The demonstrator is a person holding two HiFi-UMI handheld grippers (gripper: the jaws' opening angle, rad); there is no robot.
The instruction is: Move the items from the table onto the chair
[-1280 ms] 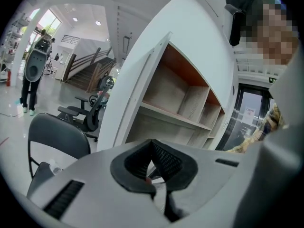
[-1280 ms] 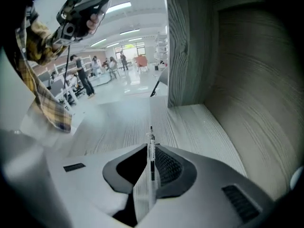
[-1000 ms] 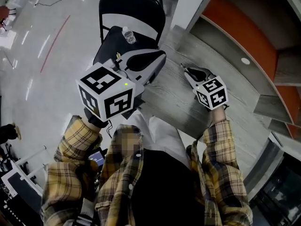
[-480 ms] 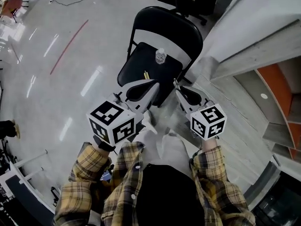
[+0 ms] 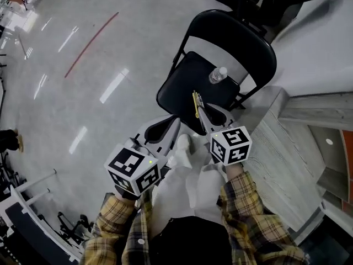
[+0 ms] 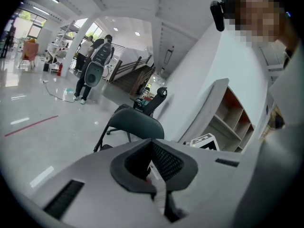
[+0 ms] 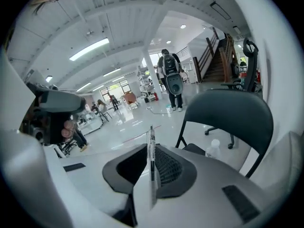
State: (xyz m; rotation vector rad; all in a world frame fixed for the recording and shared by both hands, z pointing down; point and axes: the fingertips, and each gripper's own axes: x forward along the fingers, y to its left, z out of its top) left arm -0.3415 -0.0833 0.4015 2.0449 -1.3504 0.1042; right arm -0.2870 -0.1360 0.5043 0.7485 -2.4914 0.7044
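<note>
Left hand-held gripper [image 5: 173,123] and right hand-held gripper [image 5: 199,109] point forward-down, jaws closed.

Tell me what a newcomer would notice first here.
The black folding chair stands out on the shiny floor, with a clear water bottle standing on its seat. Just in front of it, the right gripper has its jaws shut on a pen that sticks up past them. The left gripper beside it grips a thin white item, too hidden to name.

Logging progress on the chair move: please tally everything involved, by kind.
Folding chair: 1
Bottle: 1
Pen, in right tool: 1
Small white item, in left tool: 1
Tools: 2
Total: 6
</note>
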